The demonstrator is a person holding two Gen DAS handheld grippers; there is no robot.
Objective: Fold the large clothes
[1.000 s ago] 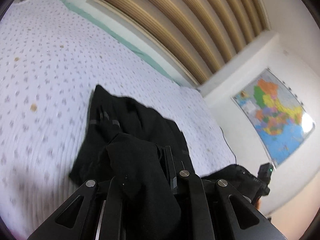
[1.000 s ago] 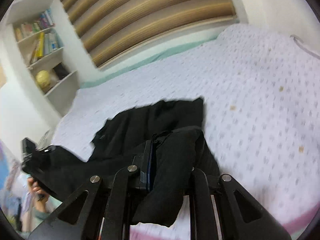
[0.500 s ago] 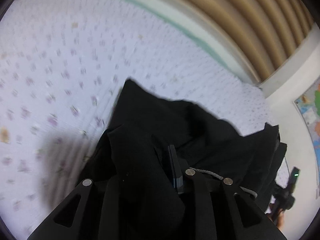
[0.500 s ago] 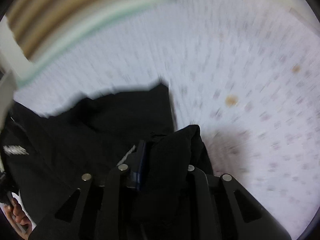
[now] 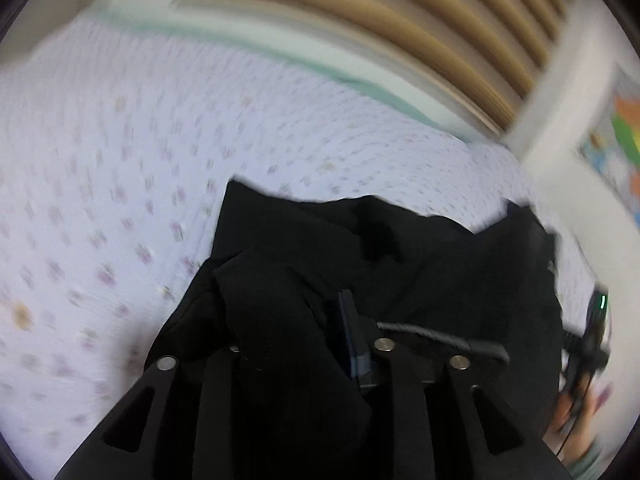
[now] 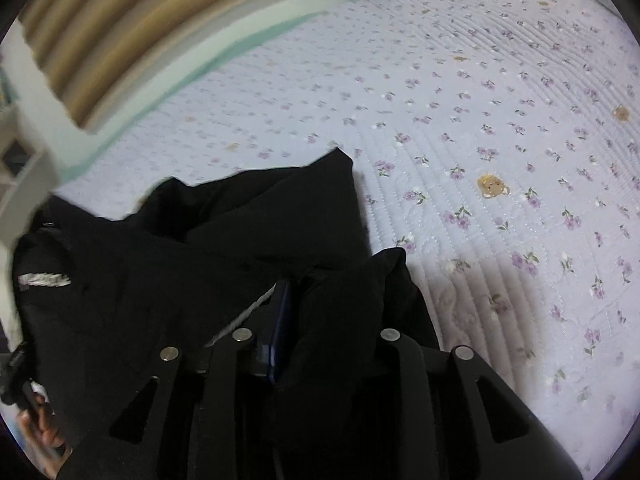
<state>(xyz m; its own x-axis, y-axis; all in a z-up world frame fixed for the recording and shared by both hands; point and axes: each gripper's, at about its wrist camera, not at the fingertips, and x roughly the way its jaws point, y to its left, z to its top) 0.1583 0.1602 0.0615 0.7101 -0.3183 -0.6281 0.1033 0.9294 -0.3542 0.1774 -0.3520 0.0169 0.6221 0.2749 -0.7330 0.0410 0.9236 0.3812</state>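
A large black garment (image 5: 400, 256) lies partly on the floral bedspread (image 5: 100, 152) and hangs between both grippers. My left gripper (image 5: 304, 320) is shut on a bunched fold of it, which covers the jaws. My right gripper (image 6: 320, 304) is shut on another bunched fold of the same black garment (image 6: 240, 220). A grey drawcord (image 5: 440, 336) runs across the cloth in the left wrist view. The right gripper (image 5: 592, 332) shows at the right edge of that view, and the hand on the left one (image 6: 36, 420) at the lower left of the right wrist view.
The bedspread (image 6: 500, 140) stretches out to the right in the right wrist view. A tan slatted headboard (image 5: 380, 8) and a pale green strip back the bed. A coloured map (image 5: 616, 144) hangs on the right wall. A white shelf (image 6: 20, 152) stands at the left.
Both grippers have dropped low toward the bed with the garment still held. The cloth now spreads wider across the bedspread, and the two grippers sit closer to the mattress.
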